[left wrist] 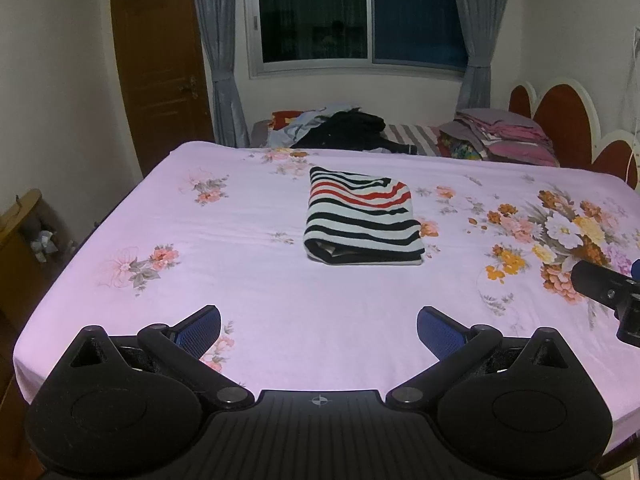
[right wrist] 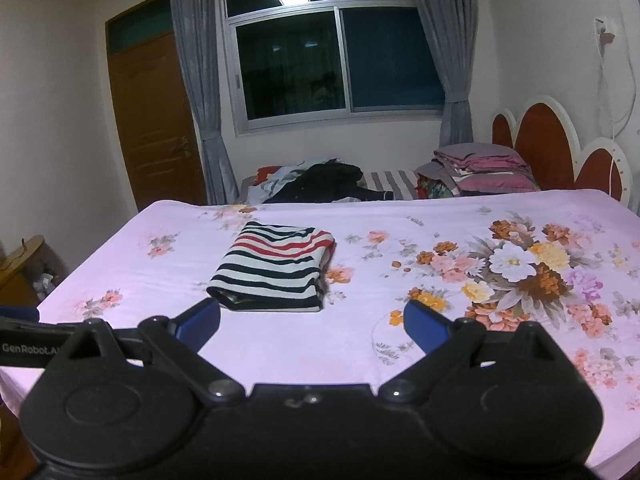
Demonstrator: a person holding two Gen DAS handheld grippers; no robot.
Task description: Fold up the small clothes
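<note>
A folded striped garment point(left wrist: 362, 216), white with black and red bands, lies flat in the middle of the pink floral bed sheet point(left wrist: 248, 272). In the right wrist view the same striped garment point(right wrist: 274, 268) rests just beyond the left fingertip. My left gripper point(left wrist: 319, 326) hovers over the near part of the bed, open, with nothing between its blue pads. My right gripper point(right wrist: 312, 322) is also open and holds nothing, a short way in front of the garment. Part of the right gripper's body point(left wrist: 612, 292) shows at the right edge of the left wrist view.
A heap of dark and light unfolded clothes point(left wrist: 340, 130) lies on a second bed behind. Folded pink and purple bedding point(left wrist: 504, 136) is stacked at the back right by the red headboard point(left wrist: 560, 120). A brown door point(left wrist: 160, 68) and a curtained window point(left wrist: 360, 16) stand behind.
</note>
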